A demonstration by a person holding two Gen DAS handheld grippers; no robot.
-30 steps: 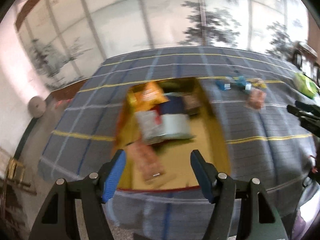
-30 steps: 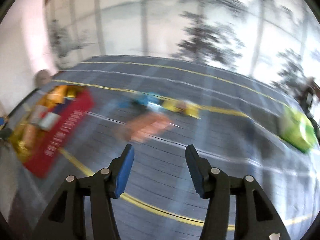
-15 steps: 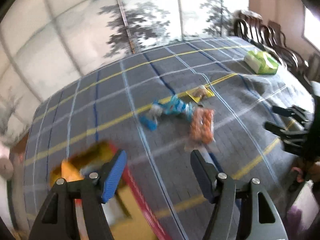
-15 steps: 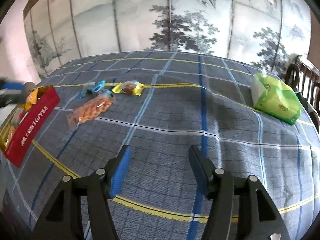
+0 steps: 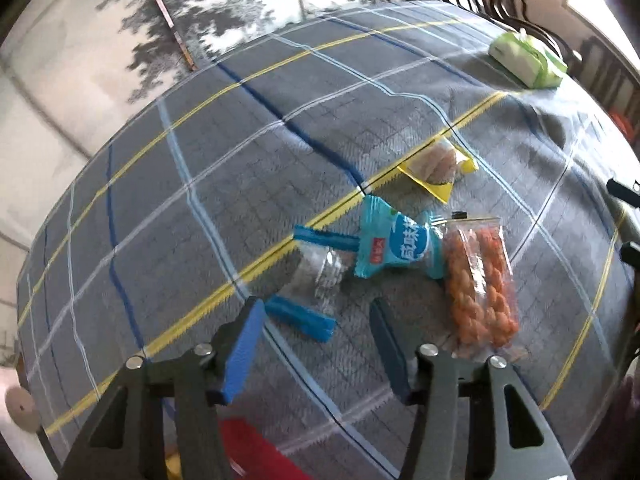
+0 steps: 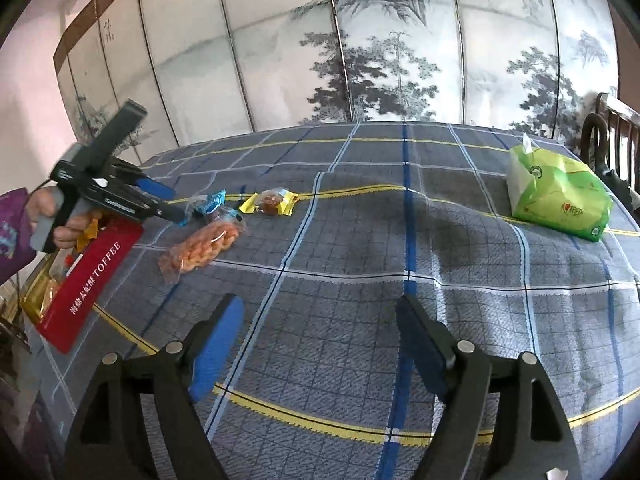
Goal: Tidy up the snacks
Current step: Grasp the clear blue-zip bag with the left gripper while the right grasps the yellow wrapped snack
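Jaws of left gripper [image 5: 316, 336] closing, nothing between them yet, above clear blue-ended packet [image 5: 316, 276] on surface [image 5: 240, 160]. Packet looks light, crinkly, slippery; pinch a crimped blue end. Right gripper [image 6: 320, 336] jaws opening, empty.

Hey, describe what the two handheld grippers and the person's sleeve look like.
Both are black, angular two-finger tools with silver pivot bolts. On the left gripper and the right gripper alike, one finger carries a bright blue ribbed pad and the other a darker navy one. From the right wrist view, the left tool has a grey handle and a thin dark cable. The person's sleeve is purple with a pale pattern.
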